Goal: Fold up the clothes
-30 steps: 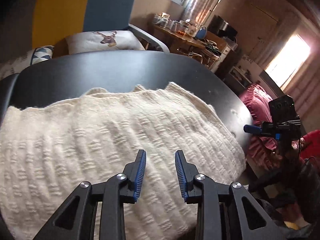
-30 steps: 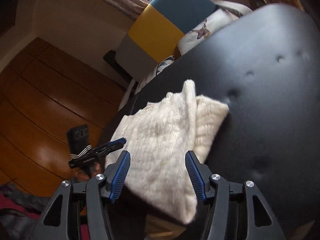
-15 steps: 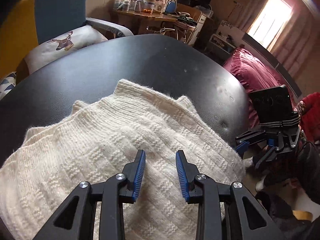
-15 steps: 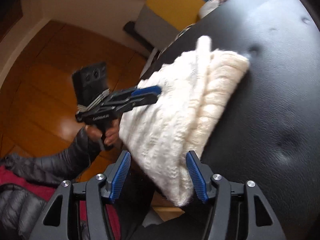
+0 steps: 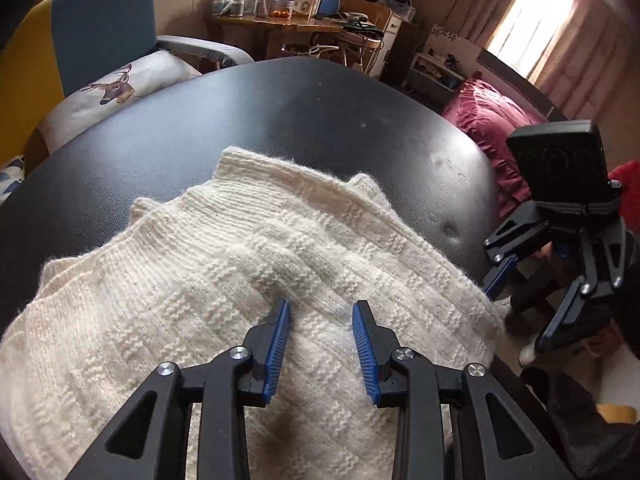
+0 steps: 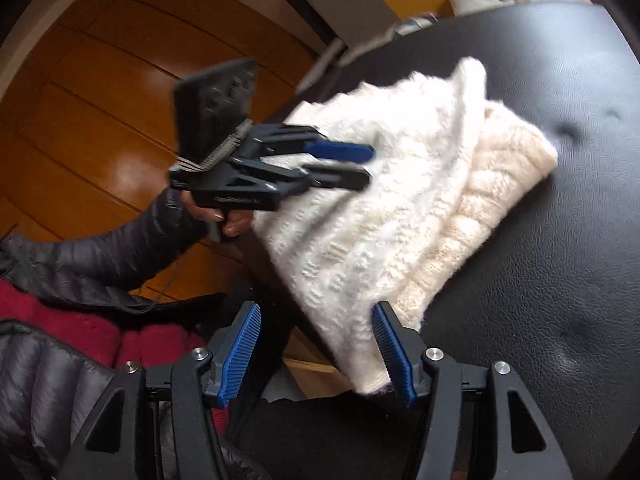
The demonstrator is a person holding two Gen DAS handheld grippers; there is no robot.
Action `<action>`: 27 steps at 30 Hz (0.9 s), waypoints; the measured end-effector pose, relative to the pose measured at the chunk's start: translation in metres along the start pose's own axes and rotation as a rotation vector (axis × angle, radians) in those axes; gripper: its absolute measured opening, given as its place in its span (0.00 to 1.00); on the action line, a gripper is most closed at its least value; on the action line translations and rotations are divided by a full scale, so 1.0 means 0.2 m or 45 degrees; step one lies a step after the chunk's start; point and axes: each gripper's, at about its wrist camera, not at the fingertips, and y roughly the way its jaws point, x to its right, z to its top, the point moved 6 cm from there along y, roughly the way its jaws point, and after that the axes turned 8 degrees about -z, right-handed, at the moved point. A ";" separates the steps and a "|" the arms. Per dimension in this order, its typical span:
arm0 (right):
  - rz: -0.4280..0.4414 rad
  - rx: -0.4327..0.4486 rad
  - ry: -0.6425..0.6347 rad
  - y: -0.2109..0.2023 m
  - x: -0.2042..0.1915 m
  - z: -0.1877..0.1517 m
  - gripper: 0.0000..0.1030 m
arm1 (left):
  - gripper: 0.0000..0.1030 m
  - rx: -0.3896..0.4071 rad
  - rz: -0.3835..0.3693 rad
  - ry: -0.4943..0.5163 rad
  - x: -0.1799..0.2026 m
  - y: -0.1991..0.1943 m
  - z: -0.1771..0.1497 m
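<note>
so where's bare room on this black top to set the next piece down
Bare black surface lies beyond the cream sweater, toward the deer cushion, and on the dimpled stretch right of the sweater. The near edge is crowded: both open tongs, left and right, sit at the sweater there.

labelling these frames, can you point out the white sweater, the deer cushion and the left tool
white sweater (image 5: 224, 288), left wrist view, on the knit top layer.
deer cushion (image 5: 116, 88), left wrist view, on the printed deer.
left tool (image 6: 362, 164), right wrist view, midway between its two fingertips, over the sweater.
</note>
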 end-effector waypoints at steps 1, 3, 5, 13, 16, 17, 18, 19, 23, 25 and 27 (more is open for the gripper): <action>0.030 -0.051 -0.014 0.03 -0.03 -0.01 0.59 | 0.32 0.008 0.003 -0.002 0.00 -0.01 0.00; 0.109 -0.206 -0.091 0.10 -0.11 -0.08 0.59 | 0.33 -0.002 0.013 0.029 0.02 0.01 0.01; 0.122 -0.265 -0.140 0.13 -0.16 -0.11 0.59 | 0.33 -0.012 0.023 0.060 0.04 0.03 0.01; 0.188 -0.267 -0.141 0.26 -0.20 -0.04 0.59 | 0.38 -0.024 -0.008 0.060 0.05 0.10 0.03; 0.052 -0.480 -0.176 0.35 -0.16 -0.18 0.53 | 0.39 -0.018 -0.042 0.019 0.03 0.14 0.03; 0.053 -0.478 -0.138 0.33 -0.14 -0.18 0.52 | 0.39 -0.005 -0.029 0.042 0.05 0.14 0.03; 0.032 -0.479 -0.118 0.32 -0.11 -0.18 0.49 | 0.39 0.009 -0.015 0.066 0.07 0.15 0.03; 0.018 -0.476 -0.099 0.30 -0.08 -0.18 0.48 | 0.40 0.023 -0.003 0.087 0.09 0.16 0.03; -0.054 -0.392 -0.050 0.19 -0.05 -0.17 0.48 | 0.40 0.085 -0.008 0.066 0.12 0.09 0.04; -0.133 -0.309 -0.032 0.09 -0.04 -0.13 0.54 | 0.41 0.150 -0.012 0.031 0.12 0.00 0.06; -0.233 -0.177 0.012 -0.06 0.00 -0.07 0.54 | 0.43 0.225 0.022 -0.018 0.07 -0.11 0.05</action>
